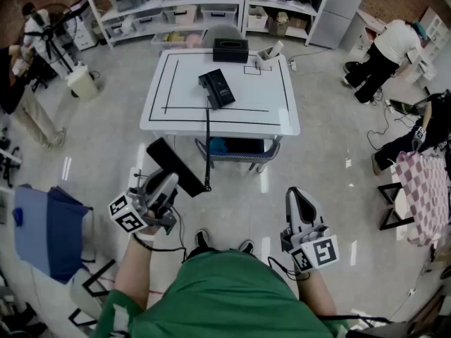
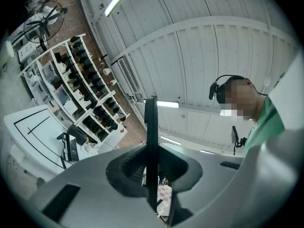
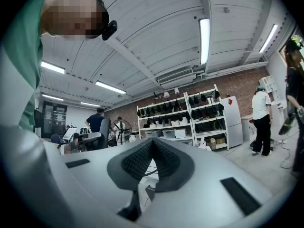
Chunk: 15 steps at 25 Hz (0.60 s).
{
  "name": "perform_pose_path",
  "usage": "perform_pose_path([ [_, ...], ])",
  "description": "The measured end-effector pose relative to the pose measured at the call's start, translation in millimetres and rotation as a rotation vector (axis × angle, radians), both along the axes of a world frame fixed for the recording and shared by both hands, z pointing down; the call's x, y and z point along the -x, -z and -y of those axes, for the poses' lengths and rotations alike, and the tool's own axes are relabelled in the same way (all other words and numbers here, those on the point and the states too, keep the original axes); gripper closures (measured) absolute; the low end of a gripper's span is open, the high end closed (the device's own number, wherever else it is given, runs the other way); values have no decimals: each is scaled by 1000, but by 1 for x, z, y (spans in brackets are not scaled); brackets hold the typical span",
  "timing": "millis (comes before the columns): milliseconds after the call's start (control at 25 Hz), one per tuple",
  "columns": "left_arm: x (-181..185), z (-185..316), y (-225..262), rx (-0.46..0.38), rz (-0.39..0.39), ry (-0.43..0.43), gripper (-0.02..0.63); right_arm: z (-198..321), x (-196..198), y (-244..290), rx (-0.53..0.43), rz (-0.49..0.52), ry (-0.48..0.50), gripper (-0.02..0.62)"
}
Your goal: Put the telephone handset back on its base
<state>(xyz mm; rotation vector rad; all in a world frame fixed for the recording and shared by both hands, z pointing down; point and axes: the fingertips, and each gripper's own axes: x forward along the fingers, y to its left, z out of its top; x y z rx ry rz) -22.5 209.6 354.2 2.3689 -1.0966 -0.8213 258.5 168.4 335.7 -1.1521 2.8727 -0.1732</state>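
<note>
The scene holds one handset point(image 1: 173, 162), one base point(image 1: 216, 89), one table point(image 1: 271, 94), one box point(image 1: 230, 48) at the table's twelve o'clock, and two grippers: left gripper point(image 1: 168, 182), right gripper point(image 1: 295, 193).

You stand on a pale glossy floor point(image 1: 91, 139); white shelving point(image 1: 176, 5) lines the wall point(image 3: 251, 80) at 12 o'clock, seemingly brick.

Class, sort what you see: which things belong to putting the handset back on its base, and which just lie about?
Job: telephone handset, left gripper gripping it, cord, base, white table.
Lying about: black box, white container, both at the table's far edge.
</note>
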Motion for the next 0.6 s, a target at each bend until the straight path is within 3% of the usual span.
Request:
perform_pose_path([
  [600,38,6,-9,-21,-32,-40,525,-1,37,-4,9,-13,-47,572],
])
